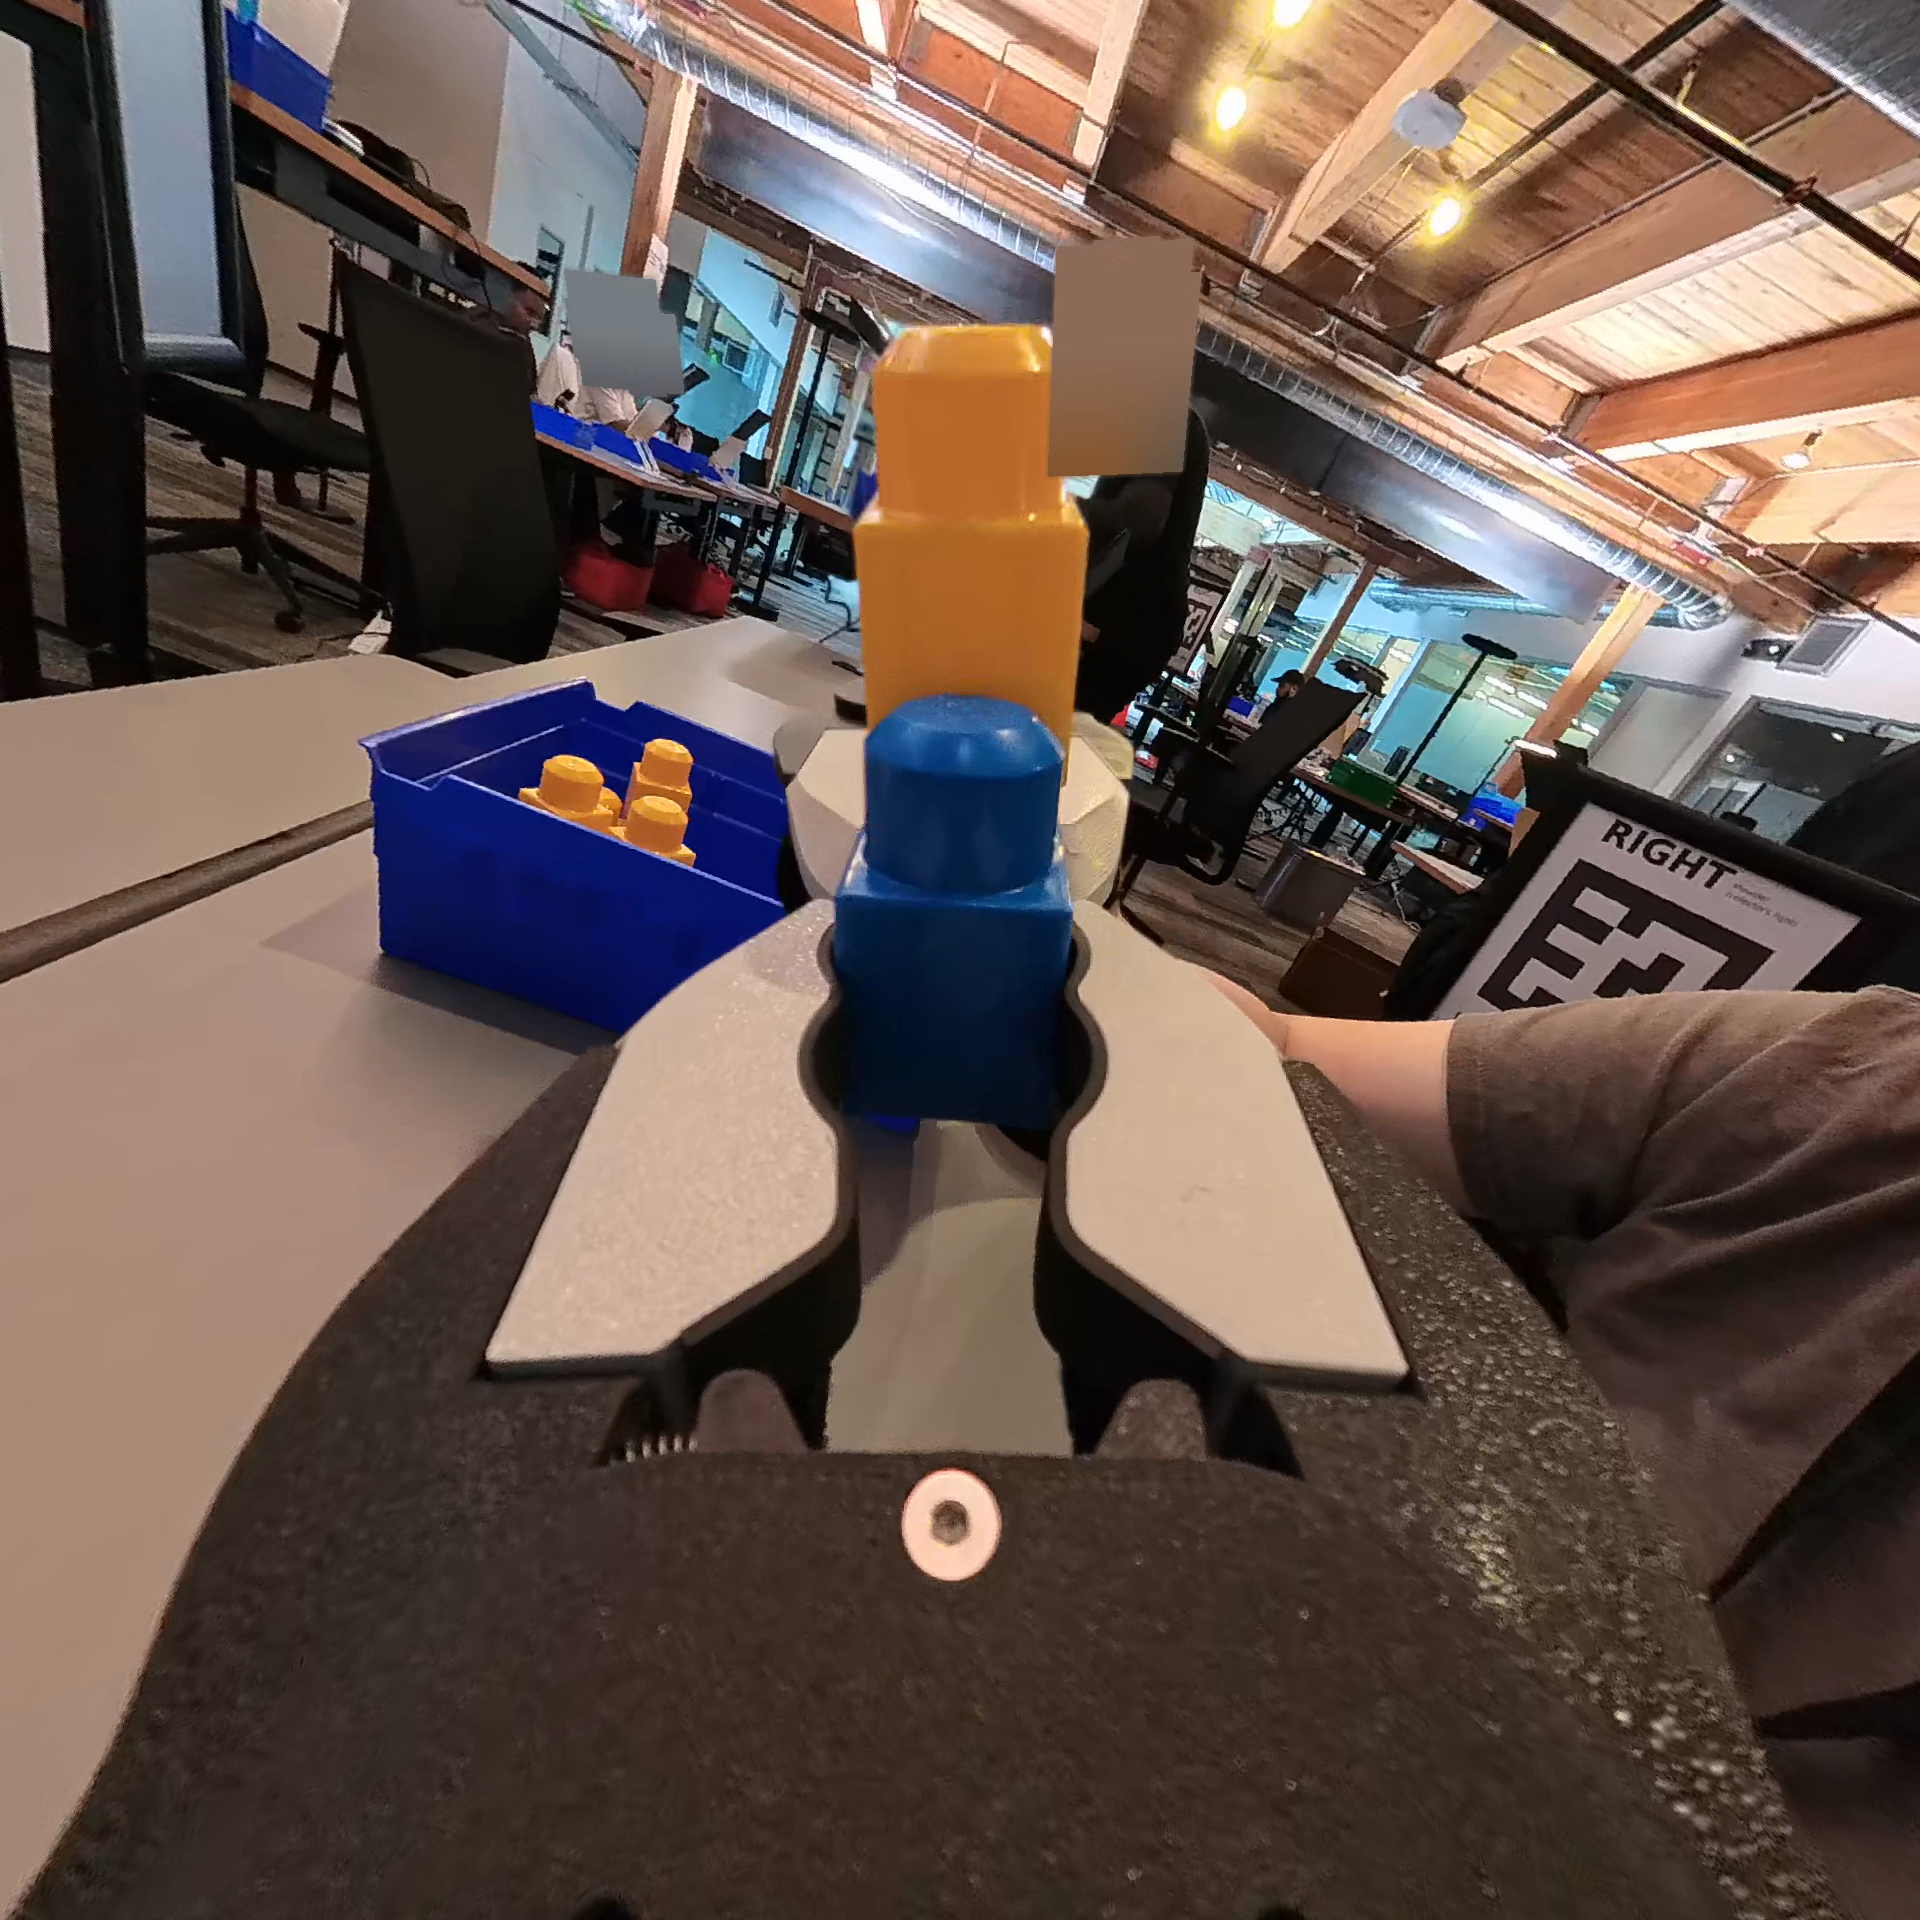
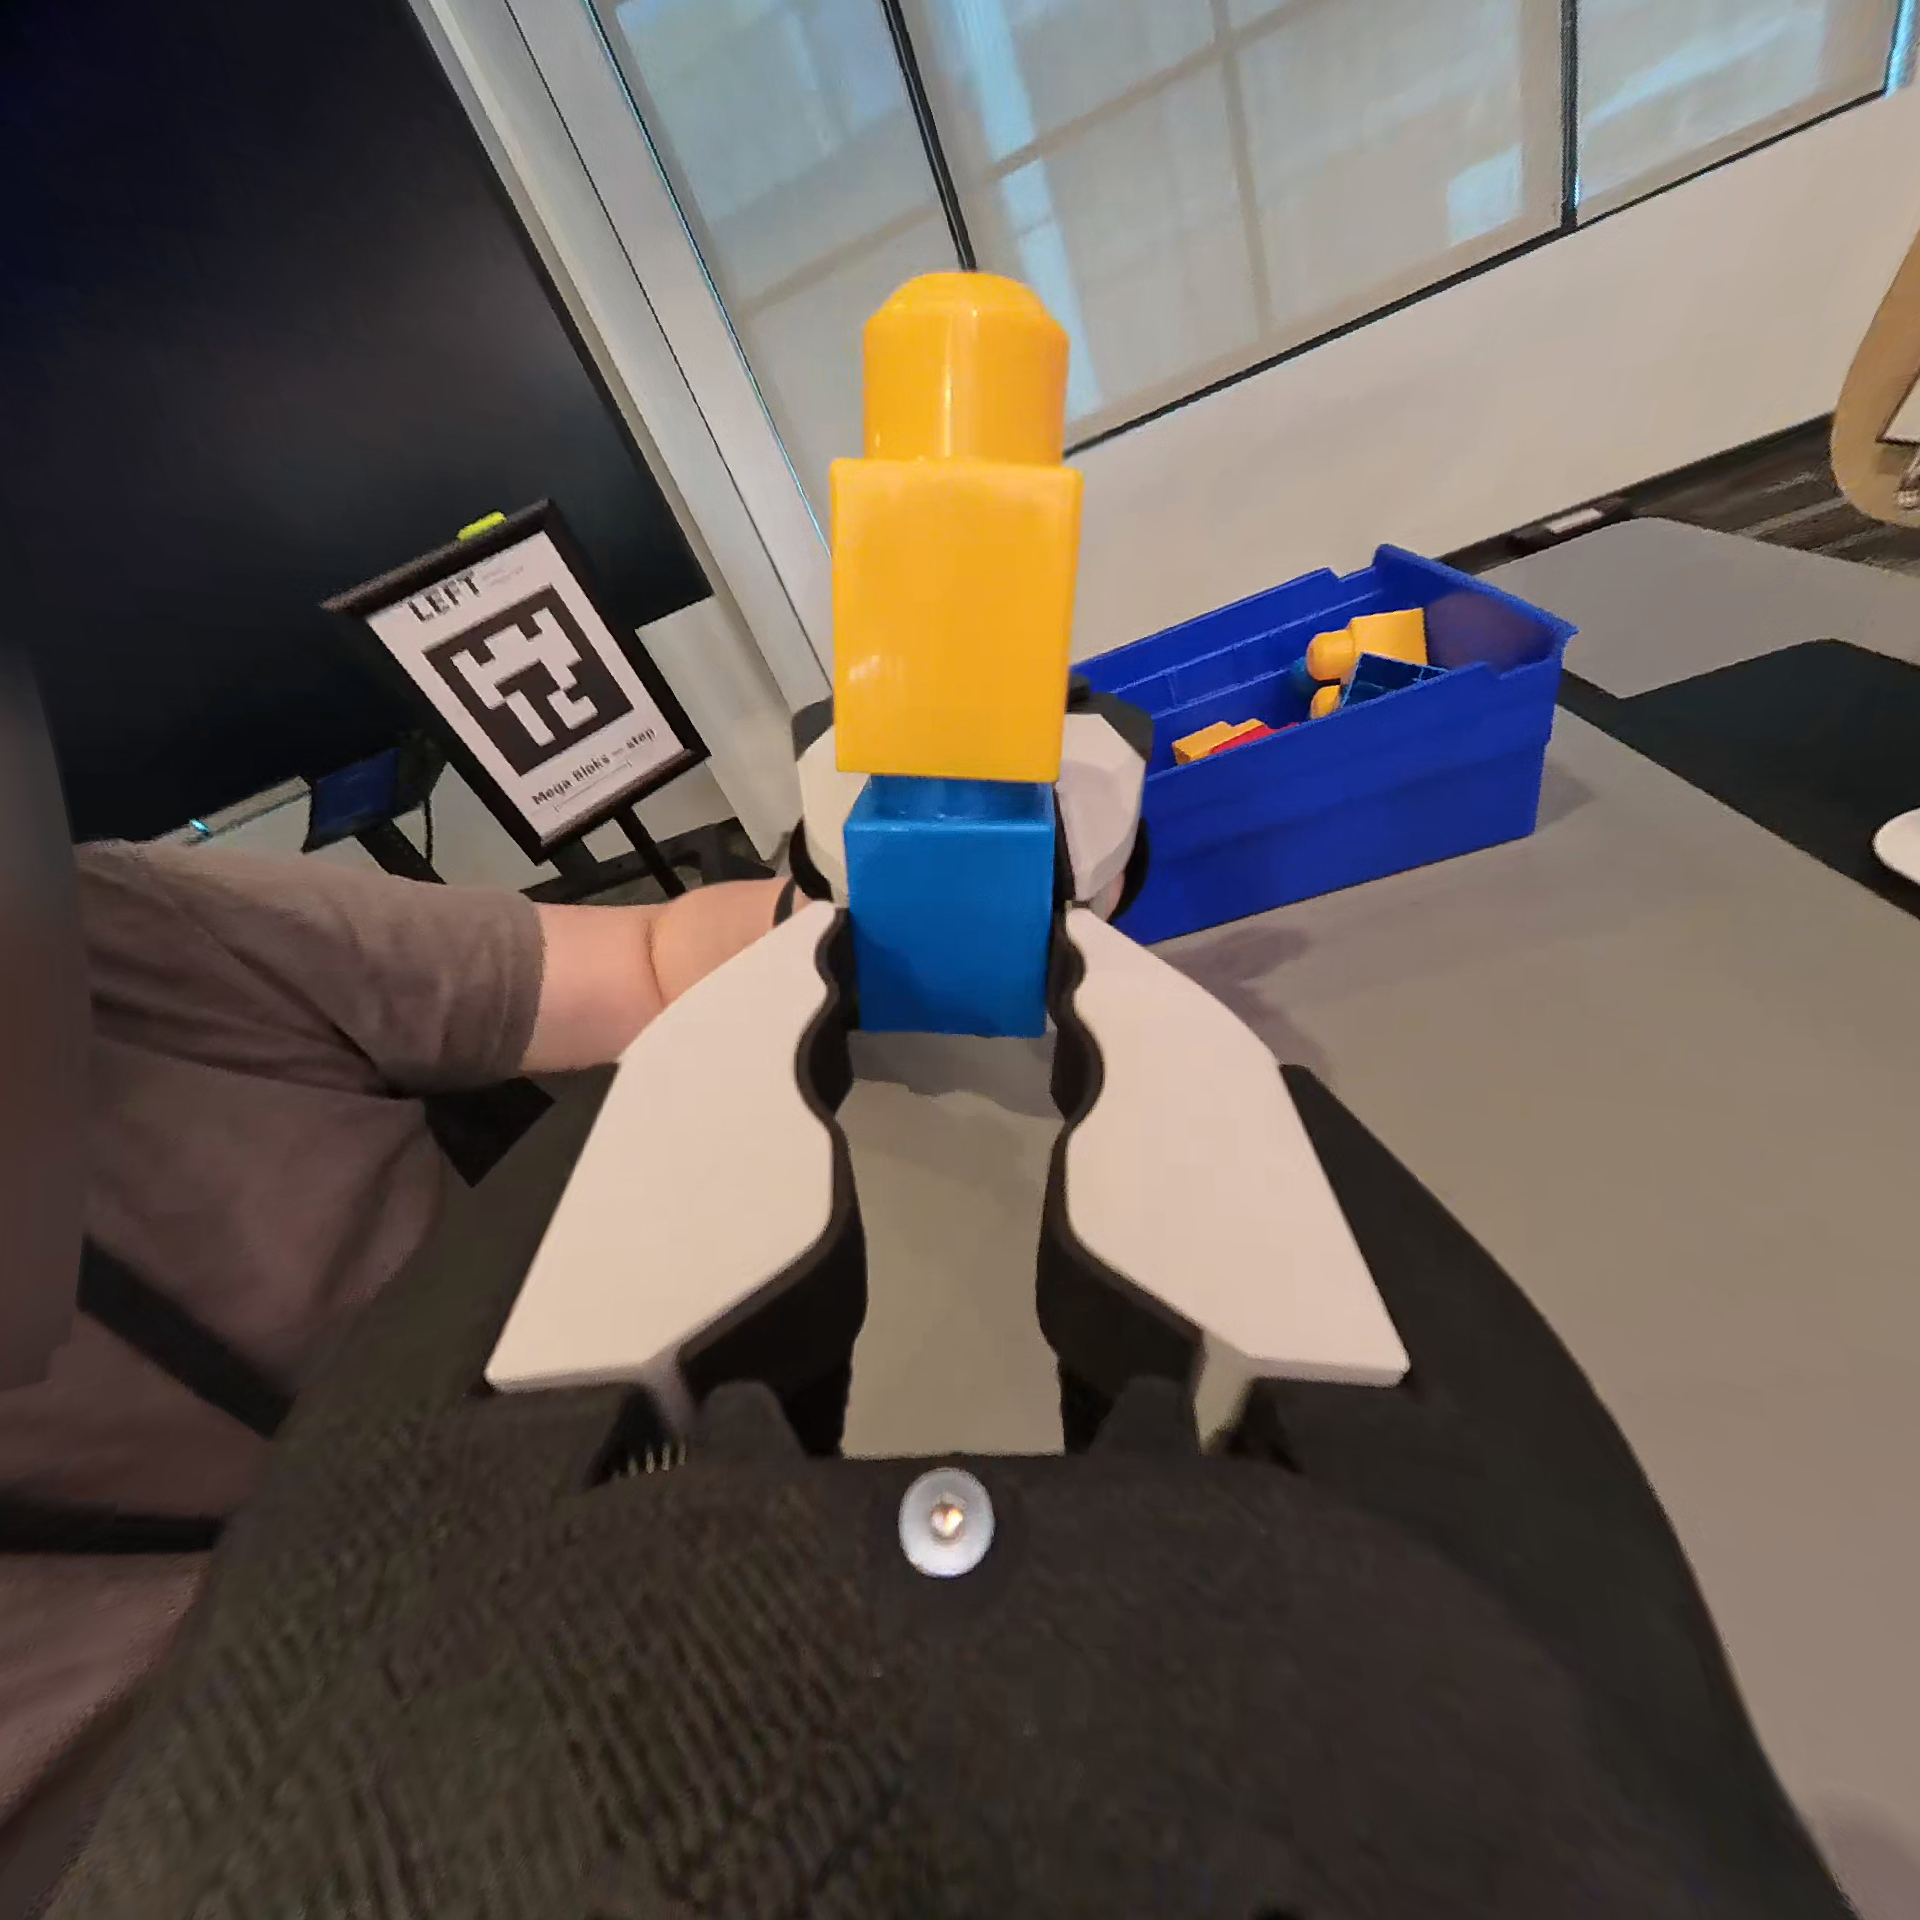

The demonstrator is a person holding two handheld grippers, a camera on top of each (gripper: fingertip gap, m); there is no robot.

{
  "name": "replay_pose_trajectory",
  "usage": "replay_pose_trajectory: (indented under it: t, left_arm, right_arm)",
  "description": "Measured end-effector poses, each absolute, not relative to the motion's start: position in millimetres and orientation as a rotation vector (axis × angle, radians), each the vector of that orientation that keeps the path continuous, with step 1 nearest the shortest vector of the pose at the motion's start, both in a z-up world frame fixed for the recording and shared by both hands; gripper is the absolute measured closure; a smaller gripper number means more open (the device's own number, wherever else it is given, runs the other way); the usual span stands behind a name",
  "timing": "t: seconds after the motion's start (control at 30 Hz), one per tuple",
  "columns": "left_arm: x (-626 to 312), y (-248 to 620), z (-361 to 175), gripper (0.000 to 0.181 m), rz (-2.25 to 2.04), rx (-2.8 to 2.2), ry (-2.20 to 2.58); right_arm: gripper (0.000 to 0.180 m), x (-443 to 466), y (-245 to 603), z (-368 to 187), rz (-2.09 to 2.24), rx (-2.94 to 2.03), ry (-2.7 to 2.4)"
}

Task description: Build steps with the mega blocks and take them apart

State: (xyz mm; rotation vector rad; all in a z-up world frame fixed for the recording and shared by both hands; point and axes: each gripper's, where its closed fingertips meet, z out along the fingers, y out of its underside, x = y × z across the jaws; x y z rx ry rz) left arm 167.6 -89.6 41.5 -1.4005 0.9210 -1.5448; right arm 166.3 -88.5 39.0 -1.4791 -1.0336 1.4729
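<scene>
**A:** Blue block (image 1: pixel 951 997) was pinched tight in the left gripper (image 1: pixel 951 1013), stud showing, with the yellow block (image 1: pixel 971 582) behind it. Only that view showed a bare blue stud.

**B:** Right gripper (image 2: pixel 951 951) was clamped on the blue too, just under the yellow one (image 2: pixel 951 613). Its view caught mixed blocks (image 2: pixel 1351 675) in the blue bin (image 2: pixel 1351 831) on the grey table (image 2: pixel 1507 1091).

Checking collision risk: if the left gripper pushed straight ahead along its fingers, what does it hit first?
Likely the right gripper, facing it just beyond the blue block the left gripper holds; depth is uncertain.
</scene>
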Motion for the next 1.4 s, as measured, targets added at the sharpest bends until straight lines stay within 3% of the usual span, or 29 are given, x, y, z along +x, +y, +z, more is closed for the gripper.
replay_pose_trajectory:
  t: [0.4,0.53,0.63,0.9,1.0,1.4]
  left_arm:
    - [177,-98,33,0.139,-1.517,-1.45,1.016]
    - [179,-99,24,0.139,-1.507,-1.482,1.039]
    - [182,-98,17,0.14,-1.522,-1.506,1.037]
    - [198,-108,-8,0.139,-1.365,-1.586,1.175]
    - [199,-110,-7,0.139,-1.382,-1.586,1.172]
    - [189,-101,10,0.139,-1.492,-1.556,1.009]
  right_arm:
    - [0.144,166,-97,31,1.415,-1.509,-1.163]
    - [0.121,171,-102,32,1.342,-1.539,-1.223]
    - [0.119,176,-101,34,1.307,-1.568,-1.221]
    - [0.12,178,-85,50,1.332,-1.587,-1.007]
    - [0.143,179,-88,47,1.347,-1.593,-1.047]
    - [0.143,172,-77,62,1.375,-1.396,-0.799]
